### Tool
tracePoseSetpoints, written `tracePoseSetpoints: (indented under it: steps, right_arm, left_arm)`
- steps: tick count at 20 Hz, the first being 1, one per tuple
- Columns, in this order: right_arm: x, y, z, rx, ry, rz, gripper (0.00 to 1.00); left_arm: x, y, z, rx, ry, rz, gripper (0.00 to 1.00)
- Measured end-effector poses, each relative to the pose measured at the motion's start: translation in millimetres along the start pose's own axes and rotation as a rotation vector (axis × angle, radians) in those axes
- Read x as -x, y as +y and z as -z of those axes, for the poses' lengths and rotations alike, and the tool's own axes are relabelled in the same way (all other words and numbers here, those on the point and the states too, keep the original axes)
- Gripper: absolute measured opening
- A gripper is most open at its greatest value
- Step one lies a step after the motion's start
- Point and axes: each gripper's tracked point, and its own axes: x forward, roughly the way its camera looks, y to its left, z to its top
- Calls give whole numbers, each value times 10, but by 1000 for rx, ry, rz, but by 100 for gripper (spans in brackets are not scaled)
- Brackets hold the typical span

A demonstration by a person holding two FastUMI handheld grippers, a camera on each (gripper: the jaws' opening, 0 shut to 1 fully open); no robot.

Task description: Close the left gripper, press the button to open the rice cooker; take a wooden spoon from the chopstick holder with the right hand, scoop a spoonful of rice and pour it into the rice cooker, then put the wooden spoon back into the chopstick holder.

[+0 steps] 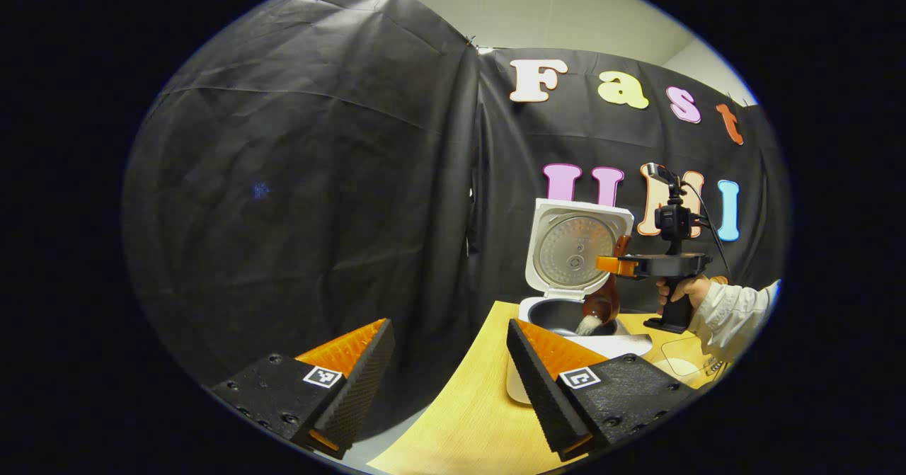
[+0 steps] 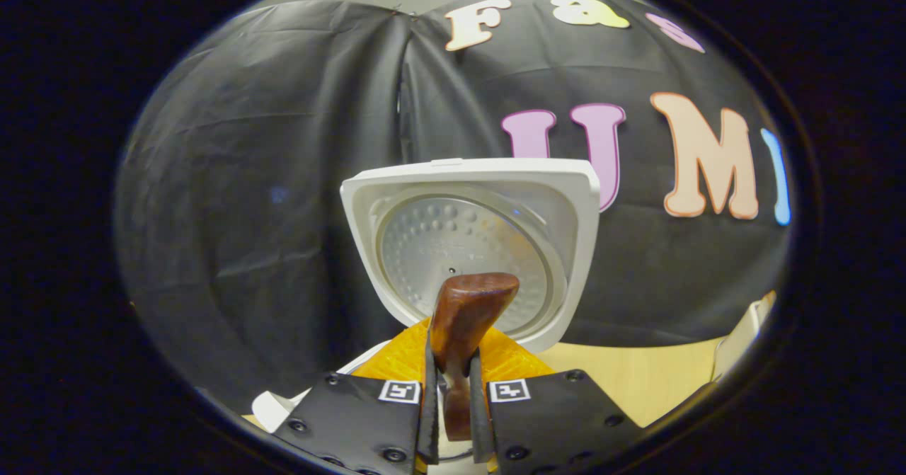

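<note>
The wooden spoon (image 1: 605, 298) hangs bowl-down over the open rice cooker (image 1: 566, 316), its long axis close to upright with the handle leaning toward one o'clock, and white rice spills off the bowl's lower edge into the dark pot. In the right gripper view the spoon's handle (image 2: 463, 333) stands straight up at twelve o'clock between the two fingers, which are drawn narrow and press it from both sides. So the right gripper (image 2: 451, 390) has the spoon, tipped for pouring, directly above the pot's mouth.

The cooker's lid (image 2: 471, 241) stands raised behind the spoon, its inner plate facing the camera. From the left gripper view, the right gripper (image 1: 614, 265) reaches in level from three o'clock, held by a hand (image 1: 679, 289) in a pale sleeve, wrist rolled so the spoon points down.

The left gripper (image 1: 449, 369) waits well back from the cooker, fingers spread wide and holding nothing, with the cooker at about one o'clock from it. The yellow wooden surface (image 1: 467, 404) runs under both. Something pale lies at the surface's right edge, possibly the rice container, but it is too small to tell. The right hand is plainly the nearer one for returning the spoon.
</note>
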Motion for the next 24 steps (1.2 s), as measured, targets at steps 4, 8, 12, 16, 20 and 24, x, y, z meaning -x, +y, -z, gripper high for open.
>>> tracePoseSetpoints:
  steps: [4, 8, 12, 16, 20, 24]
  right_arm:
    - [40, 141, -153, 239, -58, -1, 19]
    - [231, 259, -322, 413, -147, -8, 19]
    - [404, 182, -321, 307, -114, -47, 21]
    - [721, -218, -446, 102, -77, -21, 21]
    - [1122, -853, -513, -20, -63, 67, 20]
    - [1538, -1615, -483, -64, -63, 206, 20]
  left_arm:
    - [-33, 0, -1, 5, -2, 1, 95]
    - [-30, -32, -32, 7, -14, 11, 93]
    - [-31, -147, -122, 2, -35, 40, 93]
    - [-180, -395, -203, -7, -49, 78, 93]
    - [-275, -642, -253, -12, -58, 126, 93]
    - [-389, -997, -341, -3, -69, 181, 93]
